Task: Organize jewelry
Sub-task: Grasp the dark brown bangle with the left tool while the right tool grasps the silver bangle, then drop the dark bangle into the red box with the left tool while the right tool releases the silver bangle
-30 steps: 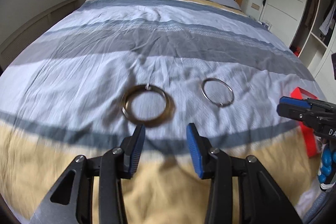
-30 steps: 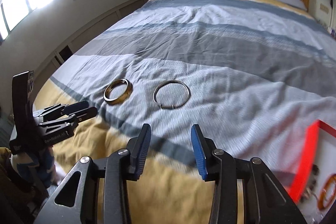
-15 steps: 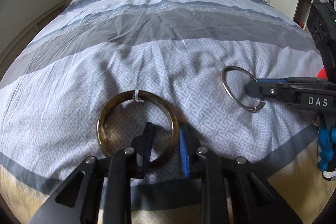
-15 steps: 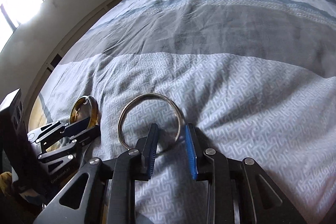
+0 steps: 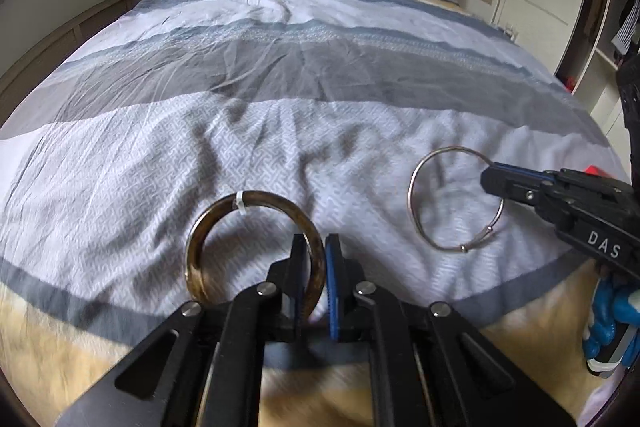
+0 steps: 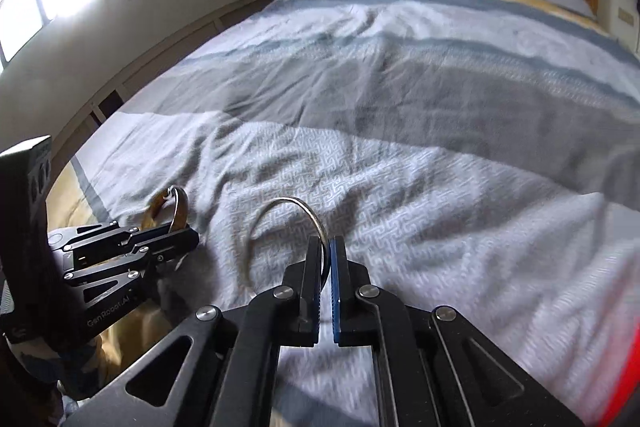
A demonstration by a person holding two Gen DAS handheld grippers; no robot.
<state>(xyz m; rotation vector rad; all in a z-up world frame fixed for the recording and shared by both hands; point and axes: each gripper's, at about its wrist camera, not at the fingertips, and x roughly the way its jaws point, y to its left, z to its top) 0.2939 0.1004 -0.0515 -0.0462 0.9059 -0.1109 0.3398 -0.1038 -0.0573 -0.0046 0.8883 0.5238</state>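
Two bangles on bed: thick bangle [image 5: 256, 247] left, thin bangle [image 5: 454, 199] right

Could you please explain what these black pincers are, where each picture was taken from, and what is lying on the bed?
These are two hand-held grippers, each worked by a person and carrying a wide-angle camera that looks along its two fingers. One picture comes from the left gripper, the other from the right gripper; each also shows the other tool at its edge. Both are over a bed with a striped bedspread. The left gripper's jaws are closing on the rim of a thick brown bangle, which already sits between the pads. The right gripper is shut on the rim of a thin silver bangle. A red object shows at the right edge; I cannot tell what it is.
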